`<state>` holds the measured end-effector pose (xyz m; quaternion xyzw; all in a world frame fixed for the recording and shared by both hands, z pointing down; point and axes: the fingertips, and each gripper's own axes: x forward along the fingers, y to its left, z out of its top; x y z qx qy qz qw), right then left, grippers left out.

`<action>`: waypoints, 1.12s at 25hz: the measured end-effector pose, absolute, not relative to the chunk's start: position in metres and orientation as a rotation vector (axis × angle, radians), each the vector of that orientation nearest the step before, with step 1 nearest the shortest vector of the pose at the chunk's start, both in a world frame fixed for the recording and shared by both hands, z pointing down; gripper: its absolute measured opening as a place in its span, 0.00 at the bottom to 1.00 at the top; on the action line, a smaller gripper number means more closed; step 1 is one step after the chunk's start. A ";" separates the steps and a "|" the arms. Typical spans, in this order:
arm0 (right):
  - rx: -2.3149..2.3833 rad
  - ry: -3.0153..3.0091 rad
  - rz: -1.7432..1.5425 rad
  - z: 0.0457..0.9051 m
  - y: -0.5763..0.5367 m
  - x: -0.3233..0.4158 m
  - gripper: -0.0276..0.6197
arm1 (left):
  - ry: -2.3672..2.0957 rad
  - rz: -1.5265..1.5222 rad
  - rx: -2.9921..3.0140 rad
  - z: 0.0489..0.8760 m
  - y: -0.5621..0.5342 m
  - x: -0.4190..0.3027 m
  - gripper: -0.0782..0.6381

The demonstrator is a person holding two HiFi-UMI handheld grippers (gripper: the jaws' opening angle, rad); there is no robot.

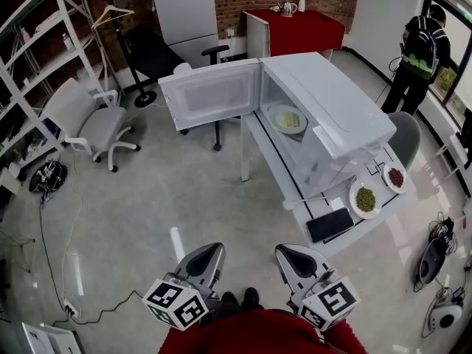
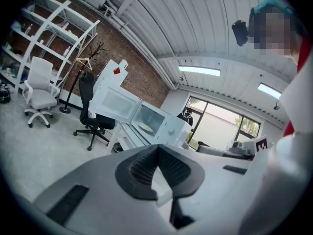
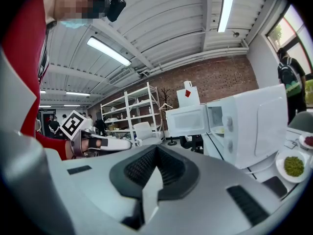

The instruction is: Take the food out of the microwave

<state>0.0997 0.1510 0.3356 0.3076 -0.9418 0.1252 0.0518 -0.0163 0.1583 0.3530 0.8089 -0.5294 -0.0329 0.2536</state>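
A white microwave [image 1: 332, 116] stands on a white table [image 1: 276, 168] with its door [image 1: 210, 94] swung wide open to the left. Inside it lies a plate of pale food [image 1: 287, 119]. My left gripper [image 1: 205, 260] and right gripper [image 1: 295, 260] hang low, close to my body and well short of the table. Both are shut with nothing in them. The left gripper view shows shut jaws [image 2: 157, 151] and the open microwave [image 2: 151, 119] far off. In the right gripper view the jaws [image 3: 155, 153] are shut too, with the microwave [image 3: 249, 121] to the right.
On the table's near end lie a plate of green food [image 1: 365, 198], a plate of red food [image 1: 396, 177] and a black tablet [image 1: 330, 225]. A white chair [image 1: 88, 120] and a black chair [image 1: 158, 57] stand to the left. A person [image 1: 420, 50] stands at back right.
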 end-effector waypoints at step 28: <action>1.102 -2.791 0.500 0.334 0.022 0.038 0.06 | -1.292 -0.181 2.085 0.367 -0.001 -0.089 0.12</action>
